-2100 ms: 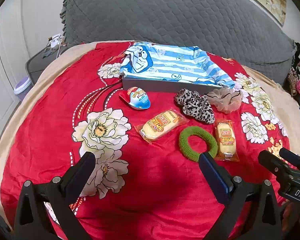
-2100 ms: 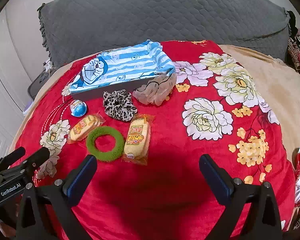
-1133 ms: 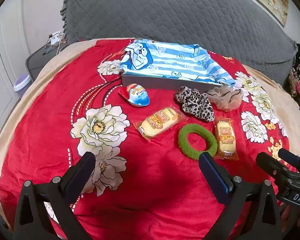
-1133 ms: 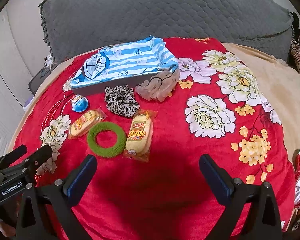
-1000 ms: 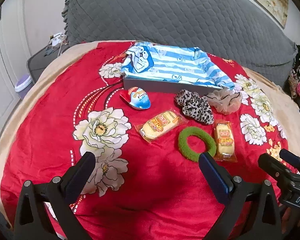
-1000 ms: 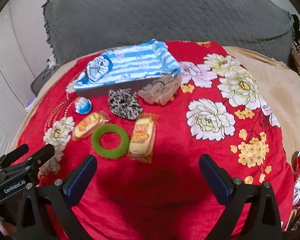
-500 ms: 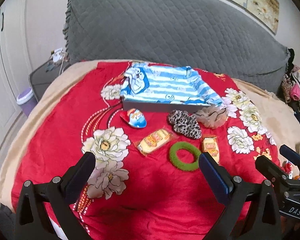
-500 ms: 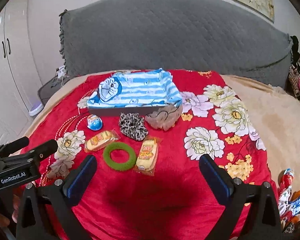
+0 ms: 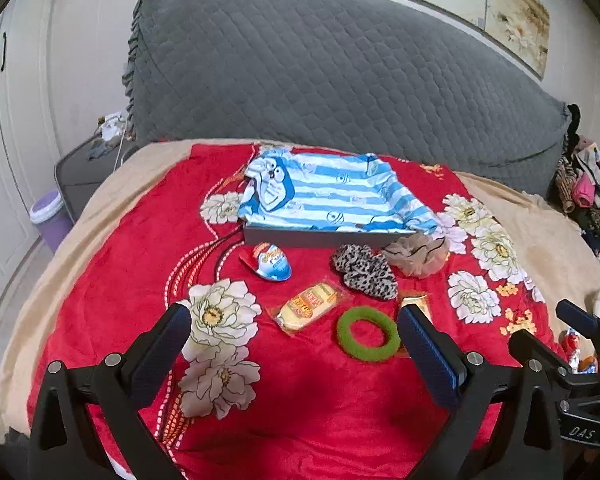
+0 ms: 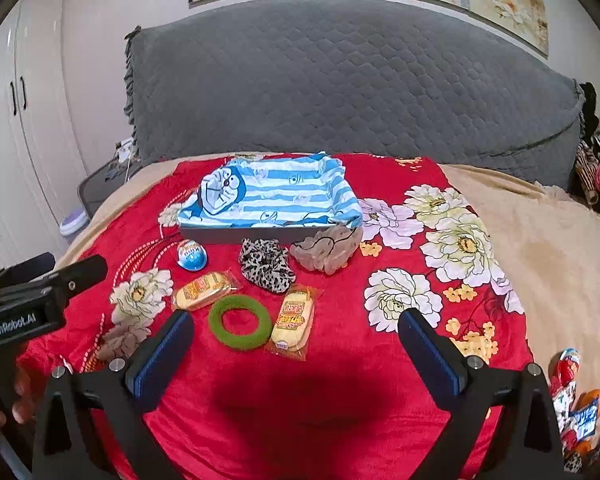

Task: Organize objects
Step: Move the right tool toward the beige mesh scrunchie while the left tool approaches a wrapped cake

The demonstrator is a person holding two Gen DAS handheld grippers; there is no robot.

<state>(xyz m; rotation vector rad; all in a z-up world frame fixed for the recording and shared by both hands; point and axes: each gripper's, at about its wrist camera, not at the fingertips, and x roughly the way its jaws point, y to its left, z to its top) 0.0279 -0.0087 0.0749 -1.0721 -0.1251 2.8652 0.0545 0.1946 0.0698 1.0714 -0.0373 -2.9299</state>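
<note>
On the red floral blanket (image 9: pixel 132 248) stands a grey box lined with blue-striped cloth (image 9: pixel 328 204) (image 10: pixel 272 196). In front of it lie a blue egg-shaped sweet (image 9: pixel 271 262) (image 10: pixel 191 255), a leopard scrunchie (image 9: pixel 365 271) (image 10: pixel 266 265), a beige scrunchie (image 9: pixel 418 255) (image 10: pixel 326 249), two wrapped cakes (image 9: pixel 310 307) (image 10: pixel 294 322), and a green hair ring (image 9: pixel 368 333) (image 10: pixel 240 322). The second cake (image 9: pixel 414 304) is partly hidden in the left wrist view. My left gripper (image 9: pixel 294 326) and right gripper (image 10: pixel 296 334) both hang open above the blanket's near side, holding nothing.
A grey quilted headboard (image 9: pixel 320 76) backs the bed. A dark side table (image 9: pixel 84 168) and a purple bin (image 9: pixel 50 216) stand left. Clothes pile (image 9: pixel 584 188) at the right. Loose snack packets (image 10: pixel 572 392) lie at the bed's right edge. Beige sheet (image 10: pixel 540 232) extends right.
Both grippers have pulled back and risen, so the objects look smaller and farther. More headboard and wall are in view. Nothing on the blanket has moved.
</note>
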